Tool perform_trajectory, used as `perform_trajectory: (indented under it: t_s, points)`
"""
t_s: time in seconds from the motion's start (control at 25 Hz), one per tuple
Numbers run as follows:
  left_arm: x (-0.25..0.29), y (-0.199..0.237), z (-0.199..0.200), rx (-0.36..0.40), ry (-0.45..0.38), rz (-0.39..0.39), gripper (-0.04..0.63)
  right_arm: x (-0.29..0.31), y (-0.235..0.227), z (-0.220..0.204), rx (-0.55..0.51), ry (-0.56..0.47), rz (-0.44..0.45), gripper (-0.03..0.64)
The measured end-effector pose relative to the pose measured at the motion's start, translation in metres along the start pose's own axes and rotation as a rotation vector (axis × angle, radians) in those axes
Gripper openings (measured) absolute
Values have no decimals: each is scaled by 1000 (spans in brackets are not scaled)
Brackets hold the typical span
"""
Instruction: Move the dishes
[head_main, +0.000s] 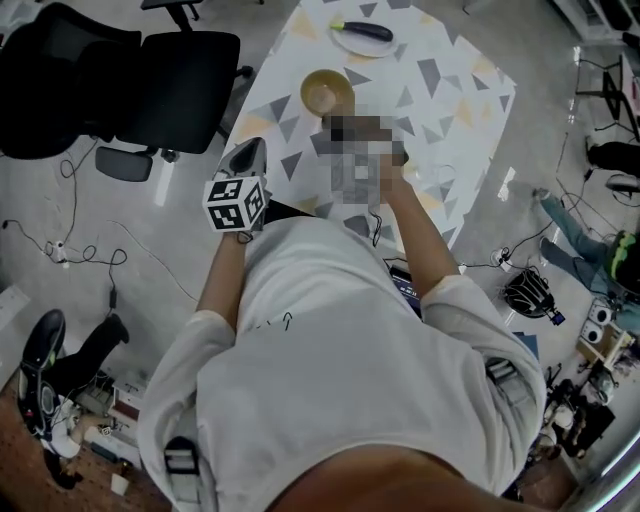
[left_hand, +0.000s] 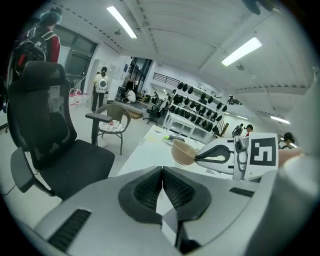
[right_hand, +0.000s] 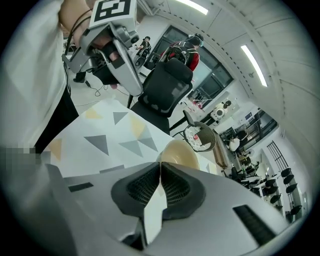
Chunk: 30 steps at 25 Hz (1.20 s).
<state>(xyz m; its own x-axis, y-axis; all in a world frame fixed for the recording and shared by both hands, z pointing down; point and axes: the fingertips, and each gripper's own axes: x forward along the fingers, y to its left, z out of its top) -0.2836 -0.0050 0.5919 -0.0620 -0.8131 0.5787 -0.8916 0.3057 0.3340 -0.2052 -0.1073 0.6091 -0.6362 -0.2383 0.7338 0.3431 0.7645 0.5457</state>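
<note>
A tan bowl (head_main: 327, 92) stands on the patterned table (head_main: 450, 110), and behind it is a white plate (head_main: 345, 42) holding a dark eggplant (head_main: 365, 30). My left gripper (head_main: 250, 152) hovers over the table's left edge, its jaws shut on nothing (left_hand: 162, 172). My right gripper (right_hand: 160, 167) is shut, pads together, its tips right at the bowl's (right_hand: 180, 152) near rim. I cannot tell whether it touches. In the left gripper view the right gripper (left_hand: 200, 158) reaches the bowl (left_hand: 184, 151) from the right. A mosaic patch covers it in the head view.
A black office chair (head_main: 170, 85) stands just left of the table, close to my left gripper. Cables (head_main: 80, 250) trail over the floor. A wicker chair (left_hand: 112, 122) and racks (left_hand: 195, 120) stand farther off. My own body fills the near side of the head view.
</note>
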Motion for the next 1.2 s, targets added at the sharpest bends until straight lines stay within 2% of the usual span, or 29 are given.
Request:
perform_trajectory:
  t_s: [0.72, 0.92, 0.96, 1.08, 1.2]
  points:
    - [-11, 9, -23, -59, 20, 53, 20, 42, 31, -15, -85, 56, 90, 14]
    - [-14, 10, -28, -63, 21, 54, 20, 45, 35, -10, -25, 36, 83, 15]
    - [-14, 10, -27, -62, 23, 53, 20, 45, 36, -9, -2, 30, 87, 28]
    - [-14, 9, -26, -54, 32, 45, 21, 45, 40, -9, 44, 32, 115, 138]
    - [-14, 5, -25, -42, 40, 30, 20, 39, 41, -11, 68, 36, 106, 150]
